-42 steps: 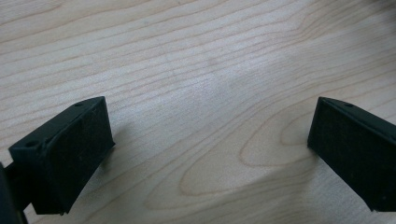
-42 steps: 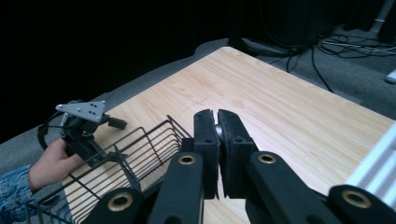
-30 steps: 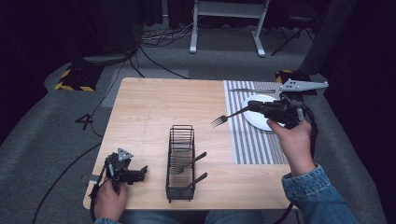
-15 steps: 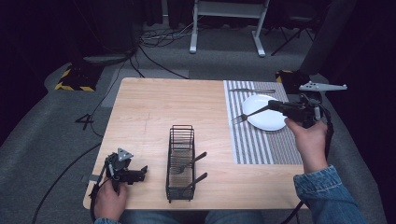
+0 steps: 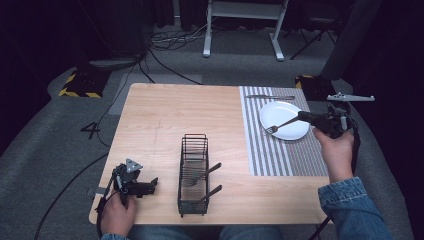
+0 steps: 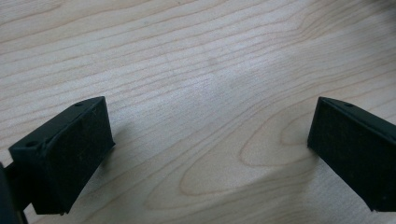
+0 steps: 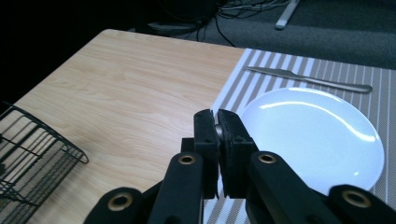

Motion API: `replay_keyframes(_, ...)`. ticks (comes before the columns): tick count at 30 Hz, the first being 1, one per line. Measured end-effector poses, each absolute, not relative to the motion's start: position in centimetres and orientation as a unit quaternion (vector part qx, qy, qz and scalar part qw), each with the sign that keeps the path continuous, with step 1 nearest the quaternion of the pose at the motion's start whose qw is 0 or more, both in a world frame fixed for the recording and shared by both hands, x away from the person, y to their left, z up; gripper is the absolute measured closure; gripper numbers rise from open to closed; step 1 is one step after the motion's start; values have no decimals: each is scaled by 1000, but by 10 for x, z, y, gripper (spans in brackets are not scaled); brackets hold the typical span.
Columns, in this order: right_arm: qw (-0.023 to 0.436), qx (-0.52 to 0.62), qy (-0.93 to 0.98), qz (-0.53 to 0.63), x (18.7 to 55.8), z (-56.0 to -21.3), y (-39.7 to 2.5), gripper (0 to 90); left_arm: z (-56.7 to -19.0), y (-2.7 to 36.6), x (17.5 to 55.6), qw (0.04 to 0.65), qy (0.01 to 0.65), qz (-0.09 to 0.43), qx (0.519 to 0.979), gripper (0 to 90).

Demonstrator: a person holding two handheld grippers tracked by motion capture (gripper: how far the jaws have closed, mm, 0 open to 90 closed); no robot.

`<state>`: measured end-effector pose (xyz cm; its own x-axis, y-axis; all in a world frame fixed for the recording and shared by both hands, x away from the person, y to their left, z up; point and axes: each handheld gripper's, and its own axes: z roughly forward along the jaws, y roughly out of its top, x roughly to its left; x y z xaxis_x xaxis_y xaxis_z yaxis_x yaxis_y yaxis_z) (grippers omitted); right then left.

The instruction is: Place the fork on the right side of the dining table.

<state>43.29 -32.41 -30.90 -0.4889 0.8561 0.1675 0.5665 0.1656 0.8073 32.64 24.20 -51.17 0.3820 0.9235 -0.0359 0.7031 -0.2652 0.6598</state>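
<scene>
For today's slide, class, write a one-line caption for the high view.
Right gripper holds a silver fork above the round white plate while the left gripper rests open beside the black wire rack.

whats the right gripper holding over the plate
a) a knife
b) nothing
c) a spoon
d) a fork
d: in the high view the right gripper is clamped on the handle of a fork, whose tines hang over the white plate.

We can read no words, brands or labels anywhere. The one mark we can make out is what looks like a dark numeral 4 (image 5: 91, 131) on the grey floor (image 5: 60, 150) left of the table (image 5: 160, 115); we cannot be sure of it.
</scene>
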Motion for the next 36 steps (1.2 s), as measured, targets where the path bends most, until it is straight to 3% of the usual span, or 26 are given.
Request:
replay_keyframes(18, 131, 507, 746, 411, 440, -361, -331, 868, -512, 242, 326, 303, 525, 182, 774, 1)
replay_keyframes(29, 122, 517, 736, 420, 440, -367, -337, 863, -512, 242, 326, 303, 525, 182, 774, 1)
replay_keyframes(36, 128, 541, 726, 405, 448, -369, -341, 755, -512, 242, 326, 303, 525, 182, 774, 1)
